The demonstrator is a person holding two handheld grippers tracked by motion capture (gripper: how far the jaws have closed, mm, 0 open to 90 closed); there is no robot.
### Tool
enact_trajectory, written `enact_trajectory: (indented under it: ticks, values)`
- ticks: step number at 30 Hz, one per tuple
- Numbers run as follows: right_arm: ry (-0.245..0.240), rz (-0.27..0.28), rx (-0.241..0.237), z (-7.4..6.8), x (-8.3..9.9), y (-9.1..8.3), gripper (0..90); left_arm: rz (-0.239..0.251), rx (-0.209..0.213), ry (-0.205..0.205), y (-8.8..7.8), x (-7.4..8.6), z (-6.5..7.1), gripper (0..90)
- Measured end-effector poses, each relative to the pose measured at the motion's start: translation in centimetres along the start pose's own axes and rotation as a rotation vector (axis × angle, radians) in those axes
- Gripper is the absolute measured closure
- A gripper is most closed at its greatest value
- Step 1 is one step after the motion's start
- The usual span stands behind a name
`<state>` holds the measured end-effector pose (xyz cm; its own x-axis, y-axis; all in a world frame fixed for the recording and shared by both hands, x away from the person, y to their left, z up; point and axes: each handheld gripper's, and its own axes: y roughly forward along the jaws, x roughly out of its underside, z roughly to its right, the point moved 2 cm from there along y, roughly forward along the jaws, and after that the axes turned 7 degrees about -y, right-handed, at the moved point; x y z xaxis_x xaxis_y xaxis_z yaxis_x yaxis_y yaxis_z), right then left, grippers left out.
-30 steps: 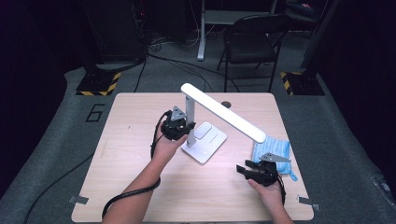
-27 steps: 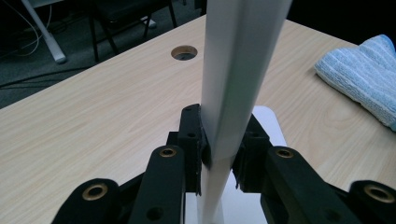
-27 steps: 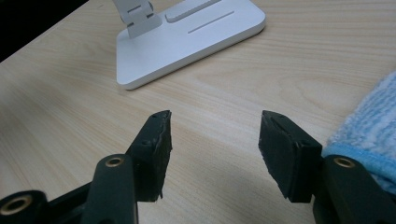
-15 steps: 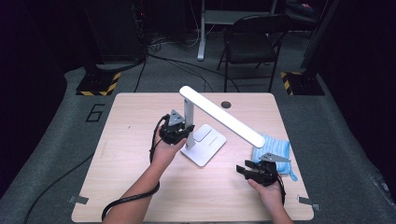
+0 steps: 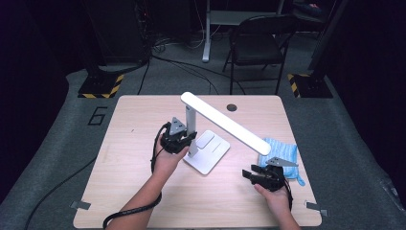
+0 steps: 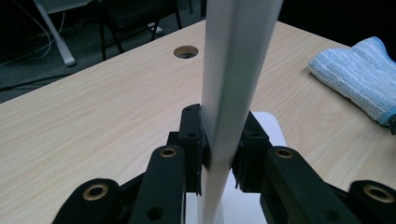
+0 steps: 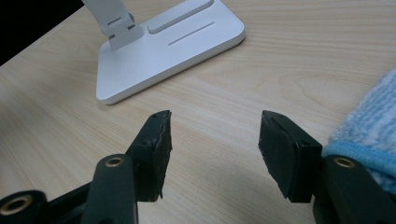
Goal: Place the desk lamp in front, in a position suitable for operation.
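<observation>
desk lamp [image 5: 210, 139] post clamped by left gripper [image 6: 219, 154]; right gripper [image 7: 215, 144] jaws apart, empty.

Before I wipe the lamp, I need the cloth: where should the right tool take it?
Judging by its pose, grip the blue cloth at its near folded edge, coming level from the right tool's side; it lies flat, so only an edge offers purchase.

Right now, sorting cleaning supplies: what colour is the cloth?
Light blue cloth, clearest in the left gripper view.
</observation>
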<state>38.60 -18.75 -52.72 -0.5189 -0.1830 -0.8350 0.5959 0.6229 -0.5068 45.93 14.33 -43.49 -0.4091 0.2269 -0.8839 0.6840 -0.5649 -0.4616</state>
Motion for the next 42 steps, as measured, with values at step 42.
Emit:
enact_trajectory:
  ticks: [42]
  values:
    - [-0.014,-0.018,-0.025,-1.1,0.1,0.6,43.3,0.01,0.166,0.001,-4.0,2.8,2.6,68.1]
